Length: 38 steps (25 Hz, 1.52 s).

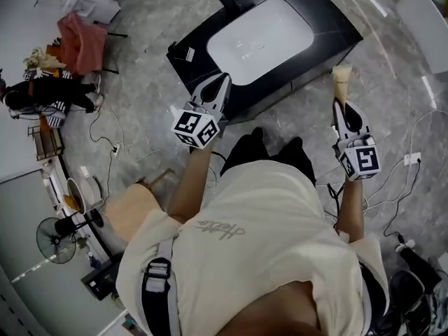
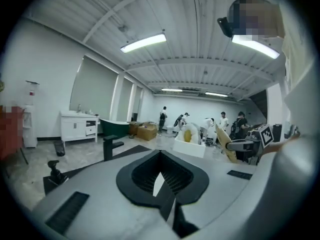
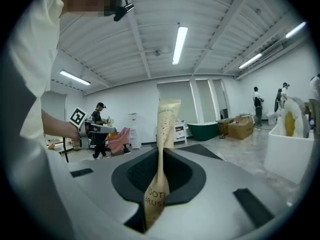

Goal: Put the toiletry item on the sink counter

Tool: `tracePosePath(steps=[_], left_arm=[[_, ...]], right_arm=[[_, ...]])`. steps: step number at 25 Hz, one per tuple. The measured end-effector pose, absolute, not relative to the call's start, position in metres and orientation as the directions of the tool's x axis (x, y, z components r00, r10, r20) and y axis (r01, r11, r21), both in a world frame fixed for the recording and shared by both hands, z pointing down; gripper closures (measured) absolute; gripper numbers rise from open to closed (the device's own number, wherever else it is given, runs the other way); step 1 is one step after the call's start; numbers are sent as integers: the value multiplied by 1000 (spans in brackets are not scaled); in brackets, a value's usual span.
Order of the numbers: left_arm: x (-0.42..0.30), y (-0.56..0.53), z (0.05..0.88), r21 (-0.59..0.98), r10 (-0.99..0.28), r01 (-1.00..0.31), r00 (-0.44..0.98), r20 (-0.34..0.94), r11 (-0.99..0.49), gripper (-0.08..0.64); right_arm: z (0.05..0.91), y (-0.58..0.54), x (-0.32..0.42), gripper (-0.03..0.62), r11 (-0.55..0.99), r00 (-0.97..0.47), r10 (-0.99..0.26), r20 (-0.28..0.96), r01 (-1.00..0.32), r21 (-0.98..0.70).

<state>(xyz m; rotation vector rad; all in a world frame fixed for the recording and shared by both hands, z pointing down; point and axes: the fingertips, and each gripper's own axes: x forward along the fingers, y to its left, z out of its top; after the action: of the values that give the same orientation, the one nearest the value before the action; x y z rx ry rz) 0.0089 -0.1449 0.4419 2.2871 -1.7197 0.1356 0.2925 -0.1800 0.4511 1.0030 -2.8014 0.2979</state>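
Right gripper: Your right gripper (image 1: 341, 110) was clamped on the toothbrush packet (image 3: 165, 129), a tan paper sleeve pinched low down, with most of its length standing up past the jaw tips.
Left gripper: Your left gripper (image 2: 162, 179) had its jaws drawn together with nothing between them.
Packet's place: It was in the air, wholly in your right gripper's hold, touching no surface.
Sink counter: The black sink counter (image 1: 329, 30) with its white basin lay ahead of that gripper and off to its left, apart from the packet. Your left gripper's tips pointed at its near edge.
Done: The packet looked firmly gripped and lifted.
Left to do: By my reading, you had yet to carry it left over the counter, lower it onto the black top beside the basin, and open the jaws.
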Motion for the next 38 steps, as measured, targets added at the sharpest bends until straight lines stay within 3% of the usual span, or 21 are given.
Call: tracePosePath(steps=[11,23,31,38], left_arm=[[-83,-112,459,145,-966,-986,116,231,-84,557],[-199,-128,465,120,-978,-987,126,168,-107,557],[-261,-132,483,145,-985,-989,46,166,-22,557],[-284,-142,495,151,-973,-982,-76,217,111,557]], right_arm=[[464,-206,163,568,880,-869,-431,244,-465,-99],[429,-244,11,568,914,-863,-402,306,-394,91],[458,-257,-88,568,960,-864,-269,425,-206,189],[492,-297,-137,568,991,-874,-116,473,-69,116]])
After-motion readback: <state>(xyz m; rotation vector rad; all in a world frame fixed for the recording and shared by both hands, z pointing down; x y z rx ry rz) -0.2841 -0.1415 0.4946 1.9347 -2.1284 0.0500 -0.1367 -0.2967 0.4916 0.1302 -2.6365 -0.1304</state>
